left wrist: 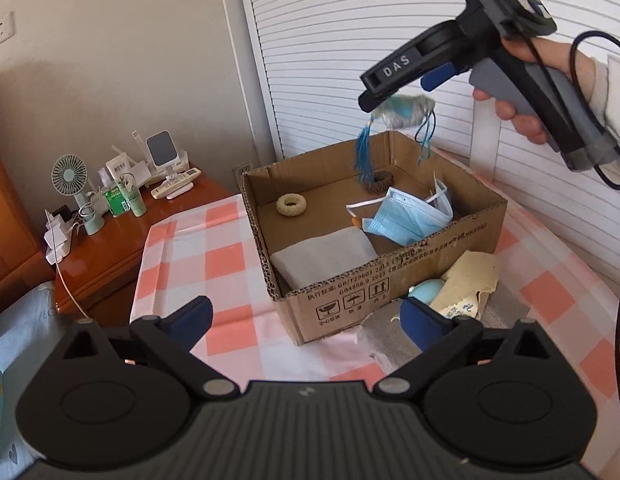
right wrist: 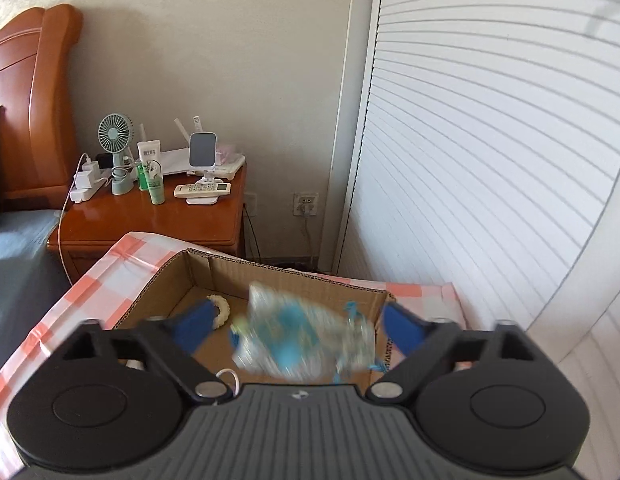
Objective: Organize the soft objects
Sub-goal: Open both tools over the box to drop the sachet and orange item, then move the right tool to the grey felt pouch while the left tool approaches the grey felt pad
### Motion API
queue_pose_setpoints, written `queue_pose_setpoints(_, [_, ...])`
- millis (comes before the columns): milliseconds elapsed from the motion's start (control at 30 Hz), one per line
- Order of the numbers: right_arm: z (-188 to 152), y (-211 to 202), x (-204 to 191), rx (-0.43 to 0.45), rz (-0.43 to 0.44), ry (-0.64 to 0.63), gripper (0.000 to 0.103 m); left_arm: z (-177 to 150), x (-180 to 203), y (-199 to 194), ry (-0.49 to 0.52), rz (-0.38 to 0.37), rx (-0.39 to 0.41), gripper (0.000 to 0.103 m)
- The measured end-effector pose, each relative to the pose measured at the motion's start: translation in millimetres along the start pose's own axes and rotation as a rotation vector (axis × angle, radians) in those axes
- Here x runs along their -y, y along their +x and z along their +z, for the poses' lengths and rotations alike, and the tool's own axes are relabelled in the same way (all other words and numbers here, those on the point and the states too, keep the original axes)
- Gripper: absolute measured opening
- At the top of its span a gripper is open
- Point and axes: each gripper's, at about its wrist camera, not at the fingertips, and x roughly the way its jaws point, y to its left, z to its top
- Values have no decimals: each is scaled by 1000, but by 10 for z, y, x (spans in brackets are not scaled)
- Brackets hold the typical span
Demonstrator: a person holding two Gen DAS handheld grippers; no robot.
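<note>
1. Right now the small silver-and-blue fabric pouch with a blue tassel (left wrist: 405,110) is in the air under the right gripper (right wrist: 298,322), above the far side of the open brown cardboard box (left wrist: 429,256). The jaws of this gripper stand wide apart and no pad presses on the pouch, so I judge it is released and falling.
2. Possible trouble: the pouch is close to the far wall of the box, so it may hit the rim and slide outside; its long tassel and cords may also hang over the edge.
3. The left gripper (left wrist: 306,320) is also fully open and holds nothing. It hovers before the box, near the things not yet packed.
4. Count inside the box: one blue face mask (left wrist: 409,216), one folded grey cloth (left wrist: 325,256), one cream ring (left wrist: 291,203), one brown ring (left wrist: 379,182).
5. Count outside, on the pink-and-white checked tablecloth (left wrist: 182,256): one pale yellow cloth (left wrist: 469,280), one light blue rounded object (left wrist: 425,292), one grey rag (left wrist: 385,340).
</note>
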Motion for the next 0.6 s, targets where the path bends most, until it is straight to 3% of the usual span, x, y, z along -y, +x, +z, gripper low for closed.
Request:
queue_pose_setpoints(267, [-205,-12,-115,-59,10,33,103,-75,-34,-39,-24,3,-2,100])
queue_pose_setpoints(600, [-618,-451,-148,-80,1,83,103,-111,-46,-138,-48,23,5,100])
